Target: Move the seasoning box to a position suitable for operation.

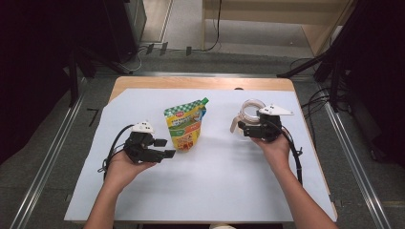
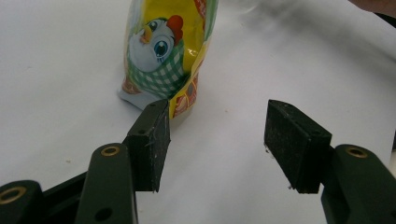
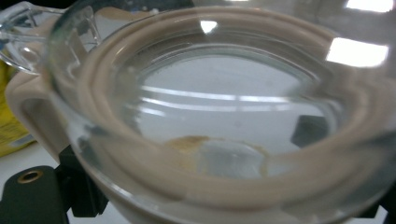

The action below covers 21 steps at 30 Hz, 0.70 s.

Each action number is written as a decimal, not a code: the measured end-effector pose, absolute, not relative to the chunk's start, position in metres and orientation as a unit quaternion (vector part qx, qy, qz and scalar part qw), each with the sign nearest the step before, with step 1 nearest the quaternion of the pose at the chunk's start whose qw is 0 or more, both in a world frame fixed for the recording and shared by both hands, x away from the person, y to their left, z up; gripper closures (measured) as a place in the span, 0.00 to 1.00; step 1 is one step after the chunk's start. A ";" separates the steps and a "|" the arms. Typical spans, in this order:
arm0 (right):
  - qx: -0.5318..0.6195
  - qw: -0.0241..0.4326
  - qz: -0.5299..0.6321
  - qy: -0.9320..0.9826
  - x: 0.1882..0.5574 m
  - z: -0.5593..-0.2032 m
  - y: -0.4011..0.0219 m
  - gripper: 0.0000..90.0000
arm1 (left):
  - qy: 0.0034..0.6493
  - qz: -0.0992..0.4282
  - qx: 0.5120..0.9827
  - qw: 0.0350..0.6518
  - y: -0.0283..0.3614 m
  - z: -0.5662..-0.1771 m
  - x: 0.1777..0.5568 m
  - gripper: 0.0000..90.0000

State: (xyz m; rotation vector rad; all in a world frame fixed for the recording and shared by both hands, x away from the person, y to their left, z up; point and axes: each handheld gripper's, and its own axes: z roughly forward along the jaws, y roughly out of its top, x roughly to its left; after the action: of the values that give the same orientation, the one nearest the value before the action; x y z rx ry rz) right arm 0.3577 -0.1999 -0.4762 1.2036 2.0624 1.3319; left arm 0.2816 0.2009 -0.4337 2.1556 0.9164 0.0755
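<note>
A: Left gripper (image 1: 161, 148), near left: jaws released, empty, just left of the pouch (image 1: 186, 123).

B: Right gripper (image 1: 251, 129)?

A: Clamped around the glass jug (image 1: 249, 113), far right. Keep the jug level; approach the pouch squarely.

Two forearms reach in from below. The black left gripper (image 1: 161, 148) rests low, jaws parted and empty. The black right gripper (image 1: 248, 125), grey-plated, is clamped around something.
</note>
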 end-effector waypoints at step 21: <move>0.382 0.163 0.504 0.757 0.285 -0.474 -0.196 0.14 | 0.328 0.015 0.860 0.391 0.181 -0.435 0.277 0.46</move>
State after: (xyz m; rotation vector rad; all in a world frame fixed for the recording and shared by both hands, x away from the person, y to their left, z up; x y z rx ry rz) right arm 0.2854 -0.1958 -0.4736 1.0884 2.1601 1.4373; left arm 0.2767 0.1815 -0.4349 2.1837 0.8324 0.0393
